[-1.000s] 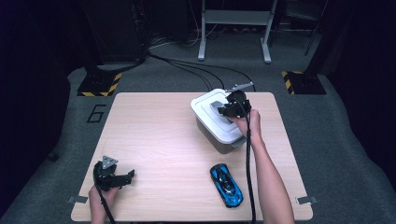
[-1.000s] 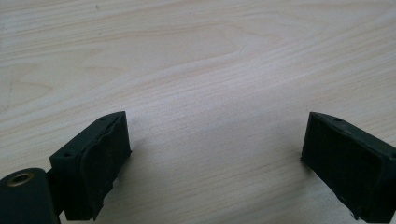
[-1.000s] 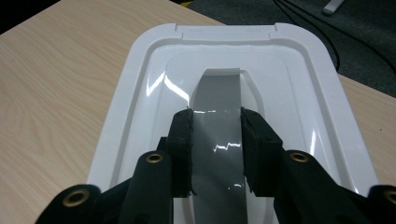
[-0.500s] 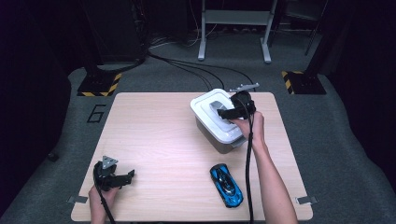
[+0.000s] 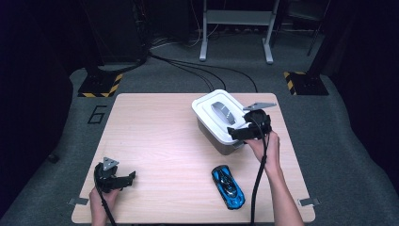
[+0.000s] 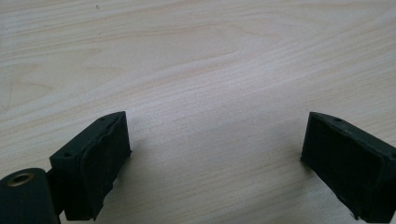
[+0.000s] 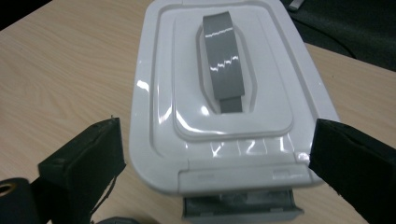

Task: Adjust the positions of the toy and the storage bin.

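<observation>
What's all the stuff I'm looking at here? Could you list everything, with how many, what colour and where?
Table: one, light wood, centre of the high view.
Box: one, white lid with grey handle and grey base, far right part of the table.
Toy car: one, blue and black, near right part of the table.
Cables: several, black, on the grey floor beyond the table.
Metal stand: one, grey, on the floor at the back.
Striped floor plates: two, black and yellow, left and right beyond the table.
Left hand-held gripper: one, black, open, near left corner of the table.
Right hand-held gripper: one, black, open, at the box's near end.
</observation>
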Motion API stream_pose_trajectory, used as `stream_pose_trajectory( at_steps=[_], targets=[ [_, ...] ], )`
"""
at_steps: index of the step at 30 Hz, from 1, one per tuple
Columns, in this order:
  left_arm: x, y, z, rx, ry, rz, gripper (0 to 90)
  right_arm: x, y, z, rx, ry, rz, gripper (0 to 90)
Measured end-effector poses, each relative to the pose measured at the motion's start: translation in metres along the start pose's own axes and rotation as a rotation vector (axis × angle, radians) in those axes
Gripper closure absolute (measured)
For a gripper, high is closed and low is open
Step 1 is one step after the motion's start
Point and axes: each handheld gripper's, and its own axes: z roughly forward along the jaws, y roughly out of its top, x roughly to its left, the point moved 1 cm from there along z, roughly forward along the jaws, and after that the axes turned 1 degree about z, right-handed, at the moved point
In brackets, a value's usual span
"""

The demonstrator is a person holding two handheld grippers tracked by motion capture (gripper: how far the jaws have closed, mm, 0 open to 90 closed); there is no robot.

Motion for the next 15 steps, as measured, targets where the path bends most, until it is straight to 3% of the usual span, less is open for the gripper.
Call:
stream_pose_trajectory(
  at_steps=[8,15],
  targets=[
    [0.000,0.000,0.000,0.000,0.000,0.000,7.6,0.006,-0.035,-0.013,0.006,-0.010,0.026,0.0],
    [0.000,0.000,0.000,0.000,0.000,0.000,7.6,0.018,-0.063,-0.011,0.037,-0.001,0.035,0.0]
  ],
)
